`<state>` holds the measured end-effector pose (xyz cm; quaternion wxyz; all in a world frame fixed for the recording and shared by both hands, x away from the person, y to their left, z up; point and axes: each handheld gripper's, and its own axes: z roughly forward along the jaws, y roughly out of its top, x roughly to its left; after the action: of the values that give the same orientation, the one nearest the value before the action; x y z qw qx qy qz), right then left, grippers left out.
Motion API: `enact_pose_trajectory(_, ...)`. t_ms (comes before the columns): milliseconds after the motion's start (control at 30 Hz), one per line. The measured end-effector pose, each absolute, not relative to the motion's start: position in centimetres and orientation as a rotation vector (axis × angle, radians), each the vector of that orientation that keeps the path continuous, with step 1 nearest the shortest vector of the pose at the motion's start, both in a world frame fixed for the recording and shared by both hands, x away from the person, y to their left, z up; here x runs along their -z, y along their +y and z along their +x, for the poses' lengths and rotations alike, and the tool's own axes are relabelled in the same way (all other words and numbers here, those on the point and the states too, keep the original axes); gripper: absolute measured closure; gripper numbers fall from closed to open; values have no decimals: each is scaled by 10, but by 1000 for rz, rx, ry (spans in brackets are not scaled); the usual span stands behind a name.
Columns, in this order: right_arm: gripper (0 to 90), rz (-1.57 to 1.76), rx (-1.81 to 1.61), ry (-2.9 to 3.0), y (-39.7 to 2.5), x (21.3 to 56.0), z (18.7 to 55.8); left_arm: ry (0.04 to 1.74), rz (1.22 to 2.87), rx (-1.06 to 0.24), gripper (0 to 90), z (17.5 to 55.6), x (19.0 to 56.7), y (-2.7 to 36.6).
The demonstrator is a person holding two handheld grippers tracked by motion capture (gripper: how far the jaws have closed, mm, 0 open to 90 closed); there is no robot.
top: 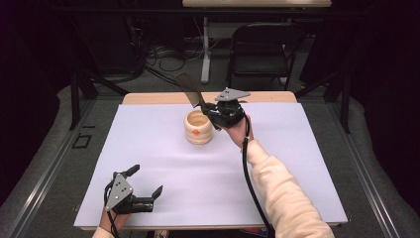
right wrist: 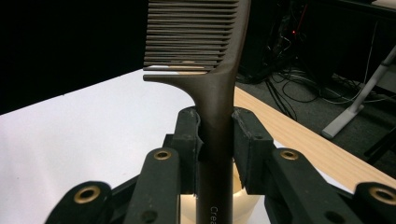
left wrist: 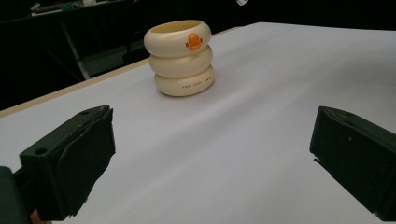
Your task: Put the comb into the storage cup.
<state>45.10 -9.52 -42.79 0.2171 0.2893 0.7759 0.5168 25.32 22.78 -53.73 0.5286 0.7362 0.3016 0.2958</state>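
So the biggest thing here is the table (top: 317, 193) with its white top, and both my grippers are over it. Past its far edge there's a dark folding chair (top: 262, 47) and a mess of cables (top: 163, 54) on the floor, well beyond my right gripper.

My right gripper (top: 210, 110) is up off the table at the far side, and it's clamped on a dark brown comb (right wrist: 205, 70). In the right gripper view the jaws squeeze the comb's handle from both sides, and the toothed part sticks out past them, teeth pointing off to the left of that view. In the high view the comb slants up and away from the gripper toward the far edge of the table.

The cream holder (left wrist: 180, 58) (looks like three fat rings stacked up, with a little orange mark near the top rim) stands upright on the white top, right under and just beside my right gripper. Its pale rim peeks out below the jaws in the right gripper view too.

My left gripper (top: 146, 186) sits low at the near edge of the table, jaws spread wide with nothing between them. The holder is well ahead of it, a bit left of centre in the left gripper view.
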Motion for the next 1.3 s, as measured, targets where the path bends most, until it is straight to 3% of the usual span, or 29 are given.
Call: enact_pose_trajectory(1300,726,778,-1471,2091,-82,419,465,719,1757,-711,2,253,537,228)
